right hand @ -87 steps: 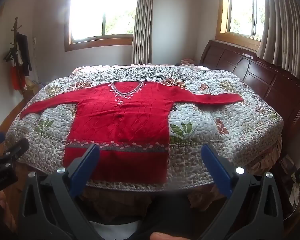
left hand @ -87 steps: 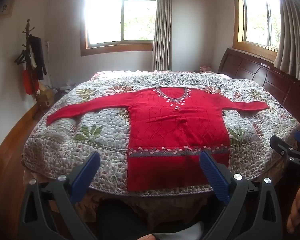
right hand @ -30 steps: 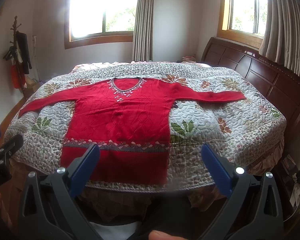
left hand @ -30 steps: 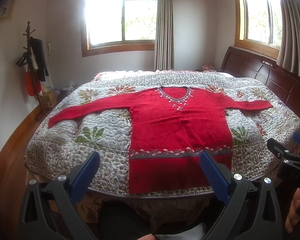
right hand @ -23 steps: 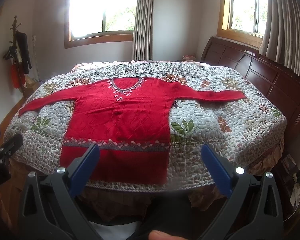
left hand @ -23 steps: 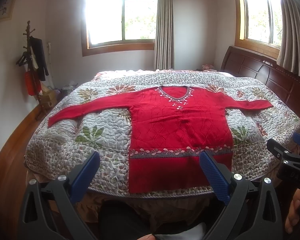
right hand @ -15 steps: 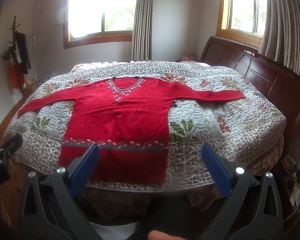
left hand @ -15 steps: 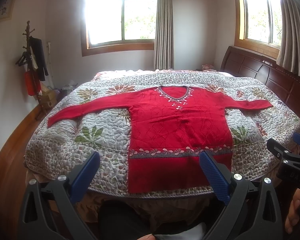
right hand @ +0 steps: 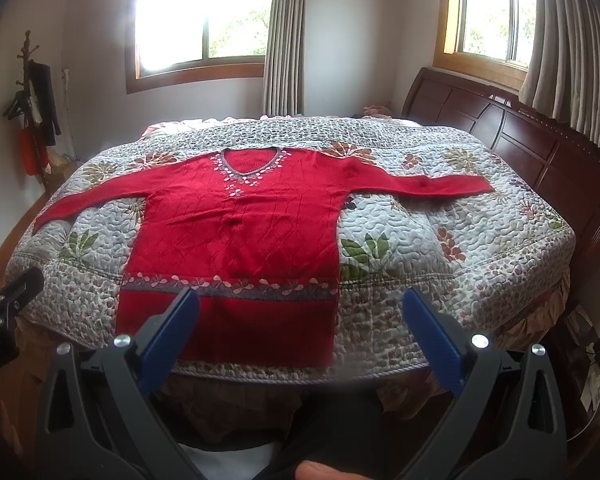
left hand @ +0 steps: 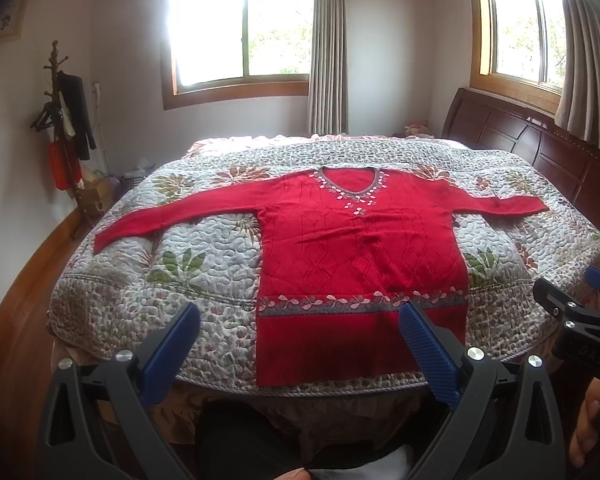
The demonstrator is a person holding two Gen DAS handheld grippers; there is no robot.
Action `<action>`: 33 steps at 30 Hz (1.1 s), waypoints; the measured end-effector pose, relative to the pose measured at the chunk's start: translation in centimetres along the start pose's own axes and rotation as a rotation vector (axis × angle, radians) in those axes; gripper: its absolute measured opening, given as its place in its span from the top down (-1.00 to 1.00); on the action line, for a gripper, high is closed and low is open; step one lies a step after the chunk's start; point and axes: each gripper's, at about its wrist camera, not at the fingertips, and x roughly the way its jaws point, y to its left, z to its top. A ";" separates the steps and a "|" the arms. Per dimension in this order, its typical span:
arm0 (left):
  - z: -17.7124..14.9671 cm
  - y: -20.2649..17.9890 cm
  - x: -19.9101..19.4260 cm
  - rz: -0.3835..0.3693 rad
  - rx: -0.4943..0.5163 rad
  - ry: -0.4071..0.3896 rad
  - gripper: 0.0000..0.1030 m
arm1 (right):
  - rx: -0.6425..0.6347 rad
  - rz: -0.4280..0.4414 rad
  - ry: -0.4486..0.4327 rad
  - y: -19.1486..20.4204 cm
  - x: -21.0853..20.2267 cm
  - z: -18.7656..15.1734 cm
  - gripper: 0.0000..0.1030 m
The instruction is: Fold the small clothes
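Note:
A red long-sleeved sweater [left hand: 356, 256] [right hand: 244, 236] lies flat and face up on the quilted bed, both sleeves spread wide, its hem at the near edge. Its neckline and a band above the hem carry pale leaf trim. My left gripper [left hand: 300, 312] is open in front of the hem, short of the bed and holding nothing. My right gripper [right hand: 300, 300] is open too, level with the hem's right half and empty. Each gripper shows at the other view's side edge.
The floral quilt [left hand: 172, 264] covers the whole bed and drops off at the near edge [right hand: 284, 380]. A dark wooden headboard [right hand: 540, 152] runs along the right. A coat rack [left hand: 64, 128] stands by the left wall. A hand [left hand: 588, 420] shows at lower right.
Both views have shifted only slightly: the sweater sits a touch lower and nearer in frame. Both grippers stay open and empty, and the sweater has not moved on the bed.

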 end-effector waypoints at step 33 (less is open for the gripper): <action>2.6 -2.9 16.0 -0.427 -0.216 0.153 -0.93 | 0.462 0.173 0.026 -29.6 19.6 7.1 0.07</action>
